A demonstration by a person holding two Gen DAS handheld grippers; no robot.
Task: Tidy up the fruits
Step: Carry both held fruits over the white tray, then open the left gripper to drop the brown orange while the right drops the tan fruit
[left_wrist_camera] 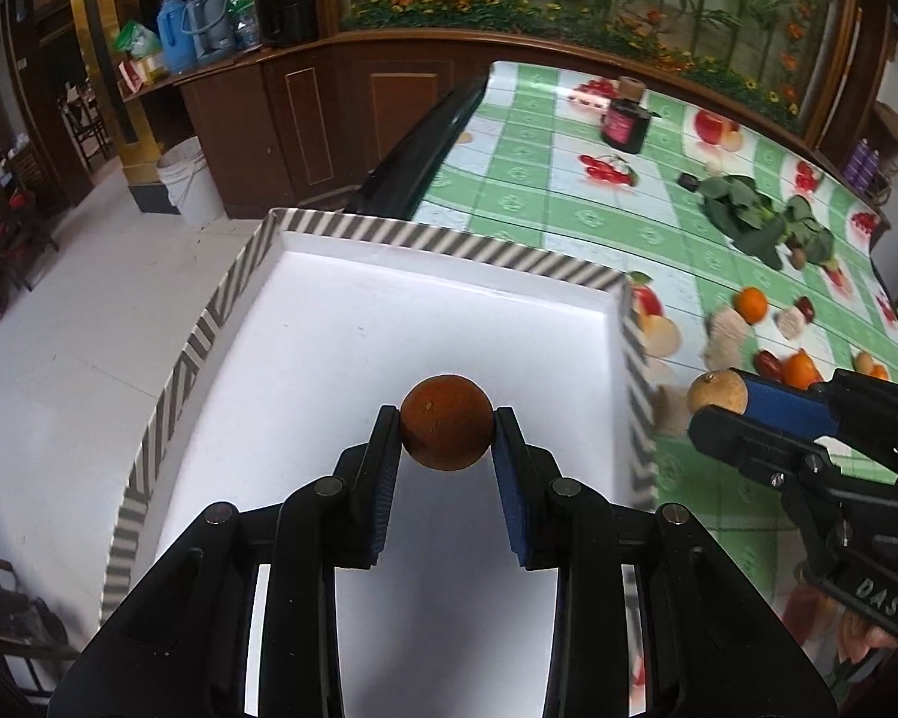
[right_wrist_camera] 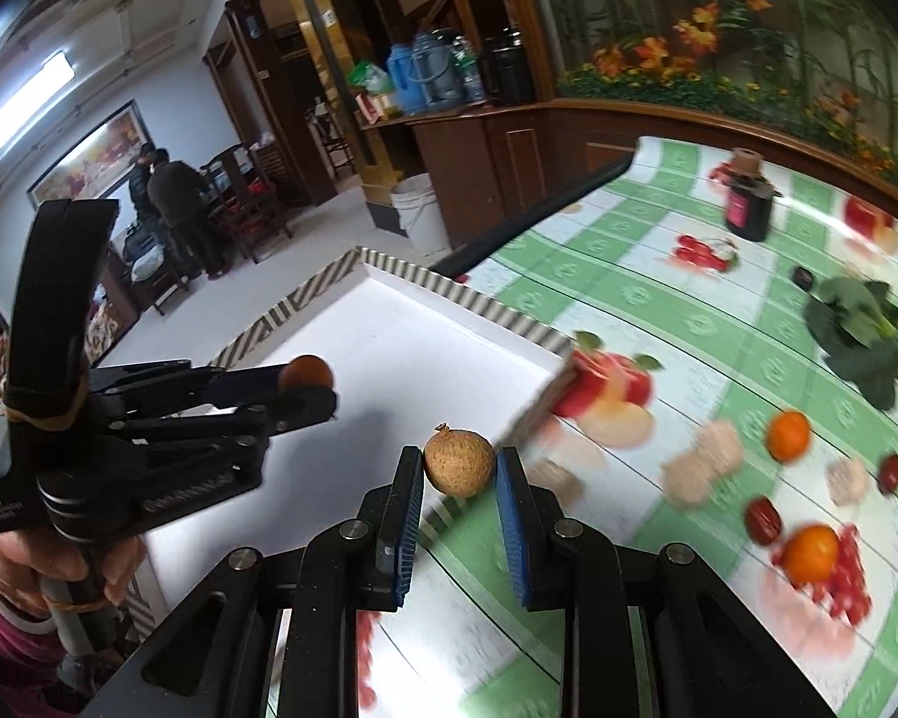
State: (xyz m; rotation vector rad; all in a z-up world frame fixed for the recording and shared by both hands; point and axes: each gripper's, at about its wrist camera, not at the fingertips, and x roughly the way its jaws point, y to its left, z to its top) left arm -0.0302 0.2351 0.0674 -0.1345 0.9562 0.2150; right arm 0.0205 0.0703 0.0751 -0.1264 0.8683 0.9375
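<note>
Between the pads of your left tongs (left_wrist_camera: 447, 426) sits a round brownish-orange fruit (left_wrist_camera: 446, 422), pinched narrow at its widest part and hanging over the white floor of the striped-rimmed tray (left_wrist_camera: 437, 242). Your right tongs (right_wrist_camera: 460, 466) are likewise narrow, gripping a small tan, rough-skinned fruit (right_wrist_camera: 459, 462) just short of the tray's near corner, above the green checked cloth of the bench (right_wrist_camera: 628, 299). Beyond and to the right of the right tongs, two small oranges (right_wrist_camera: 788, 435) and some dark red dates (right_wrist_camera: 763, 520) lie loose on the bench.

To do this step well, bring each fruit low over the tray floor before you widen the tongs, so these round fruits settle rather than roll. Carry the right fruit clear over the rim first.
</note>
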